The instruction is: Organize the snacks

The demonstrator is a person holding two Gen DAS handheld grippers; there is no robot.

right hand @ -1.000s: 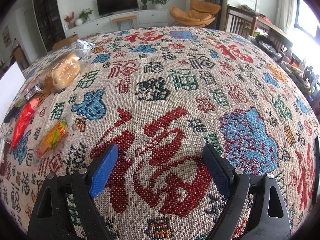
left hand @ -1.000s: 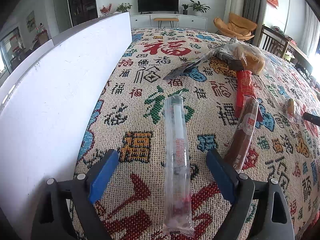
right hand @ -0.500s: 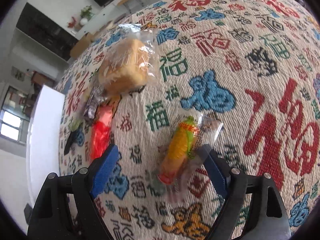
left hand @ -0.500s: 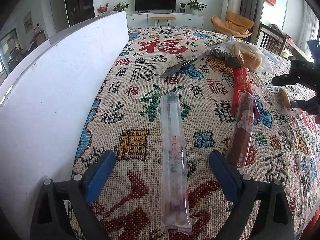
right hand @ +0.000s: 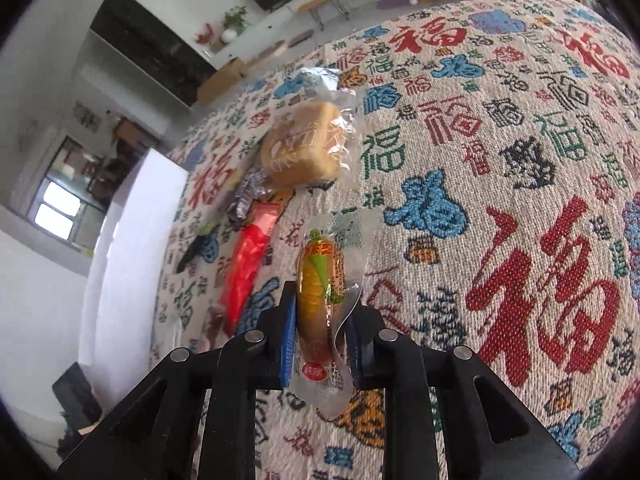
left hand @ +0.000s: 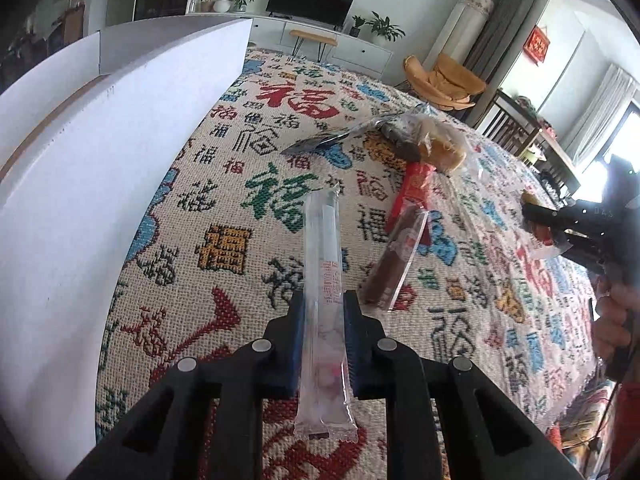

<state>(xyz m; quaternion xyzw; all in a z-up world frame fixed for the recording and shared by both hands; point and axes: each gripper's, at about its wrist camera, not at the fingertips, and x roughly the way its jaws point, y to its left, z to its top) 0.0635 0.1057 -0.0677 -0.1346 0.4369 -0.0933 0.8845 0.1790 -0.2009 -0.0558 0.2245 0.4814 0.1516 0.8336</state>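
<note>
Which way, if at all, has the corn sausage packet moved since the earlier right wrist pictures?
Yes. The corn sausage packet has left the tablecloth: the right gripper, whose jaws have just been closing, pinches it, nearer the camera than the bread.

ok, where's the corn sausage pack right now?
Right wrist view, centre: corn sausage pack clamped in the right gripper, right of the red packet, below the wrapped bun.

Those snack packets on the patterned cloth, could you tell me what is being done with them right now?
A person is sorting snacks with a handheld gripper in each hand. The left gripper has just closed on a long clear packet, and the right gripper has just closed on a corn-printed packet. A wrapped bun, a red packet and a brown bar lie on the cloth, beside a white box.
</note>
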